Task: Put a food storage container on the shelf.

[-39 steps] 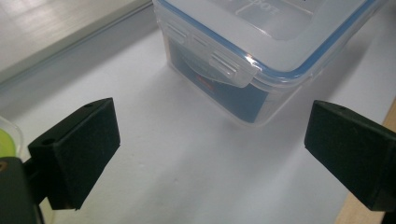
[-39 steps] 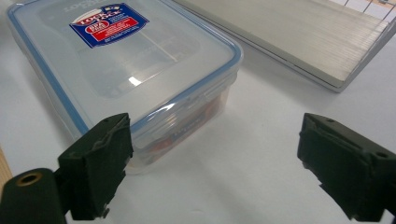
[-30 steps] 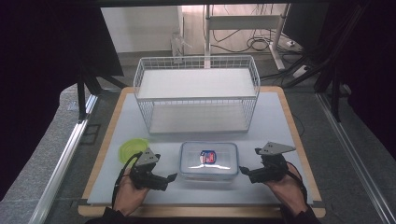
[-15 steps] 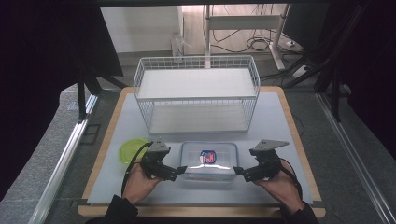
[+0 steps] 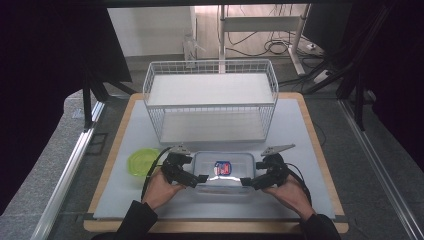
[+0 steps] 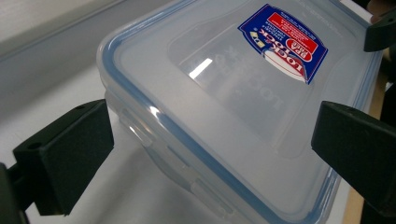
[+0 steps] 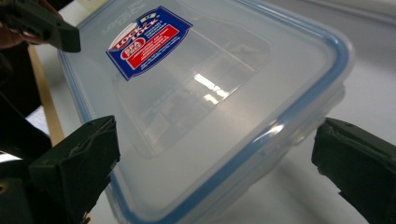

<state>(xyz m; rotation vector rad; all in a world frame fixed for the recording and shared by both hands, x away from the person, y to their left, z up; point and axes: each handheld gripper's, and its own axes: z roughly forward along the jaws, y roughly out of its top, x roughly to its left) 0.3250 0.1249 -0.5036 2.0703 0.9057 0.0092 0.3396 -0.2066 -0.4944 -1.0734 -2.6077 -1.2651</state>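
A clear plastic container (image 5: 223,172) with a blue-rimmed lid and a red and blue label lies near the table's front edge. My left gripper (image 5: 199,178) is at its left end, open, and its jaws straddle a corner of the container (image 6: 219,98) without pressing on it. My right gripper (image 5: 246,182) is at the right end. Its jaws have just been opening and stand wide, with the container's end (image 7: 210,93) between them and a gap at each pad. Across the lid, each gripper view catches the other gripper's jaw tip.
A white wire basket rack (image 5: 210,95) with two shelves stands behind the container, mid-table. A green round lid or dish (image 5: 140,163) lies left of the left gripper. The white mat (image 5: 295,130) sits on a wood-edged board.
Both hands have moved inward from either side. The grippers, which stood apart from the container's ends, now have their jaws around them. The container has not moved.
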